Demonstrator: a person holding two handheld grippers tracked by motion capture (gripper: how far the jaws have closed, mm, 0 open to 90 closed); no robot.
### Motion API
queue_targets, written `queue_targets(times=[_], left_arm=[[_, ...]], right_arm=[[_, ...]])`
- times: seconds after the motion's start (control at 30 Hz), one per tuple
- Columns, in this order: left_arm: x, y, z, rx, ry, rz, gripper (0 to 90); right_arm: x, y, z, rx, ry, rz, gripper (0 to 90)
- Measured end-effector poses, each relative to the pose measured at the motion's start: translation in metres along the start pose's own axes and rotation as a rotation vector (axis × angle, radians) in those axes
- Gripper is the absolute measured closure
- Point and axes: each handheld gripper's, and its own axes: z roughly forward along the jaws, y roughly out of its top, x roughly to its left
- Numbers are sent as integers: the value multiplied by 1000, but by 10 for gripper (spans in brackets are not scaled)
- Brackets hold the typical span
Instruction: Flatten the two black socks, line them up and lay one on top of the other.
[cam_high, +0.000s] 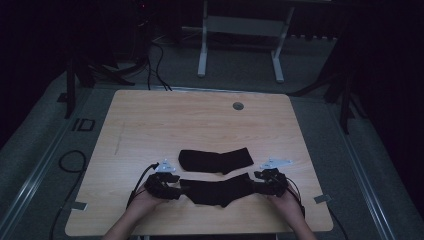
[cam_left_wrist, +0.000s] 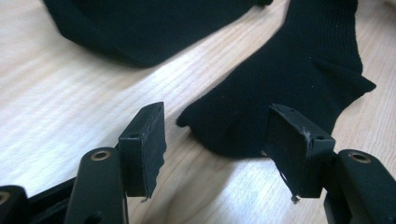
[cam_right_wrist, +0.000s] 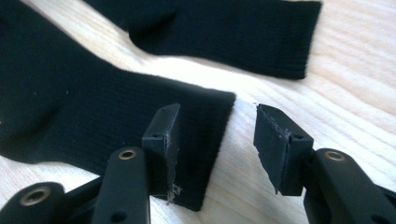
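Looking down from the high view, two black socks lie on the table: the far sock and, just nearer the person than it, the near sock, with the left gripper and right gripper at its two ends. Only the gripper views show the jaws: both released, toe end between the left pair, cuff edge between the right pair, nothing clenched.
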Motion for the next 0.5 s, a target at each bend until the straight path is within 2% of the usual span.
queue_targets(times=[0.07, 0.13, 0.23, 0.3, 0.37, 0.43, 0.47, 0.5], left_arm=[[0, 2, 3, -2, 3, 8, 393], [0, 4, 5, 4, 13, 22, 403], [-2, 5, 7, 1, 11, 34, 474], [-3, 6, 8, 2, 11, 44, 565], [-3, 5, 9, 4, 12, 46, 700], [-4, 6, 9, 2, -5, 32, 820], [-4, 6, 9, 2, -5, 32, 832], [-6, 7, 6, 2, 15, 44, 832]], right_arm=[[2, -1, 4, 21, 11, -7, 559], [5, -2, 8, 44, 14, -27, 623], [9, -1, 9, 52, 10, -53, 720], [10, -1, 9, 56, 14, -62, 791], [13, -1, 10, 51, 10, -75, 823], [15, -1, 9, 51, 3, -85, 837], [15, -1, 9, 51, 3, -85, 837], [15, -1, 8, 50, 7, -86, 843]])
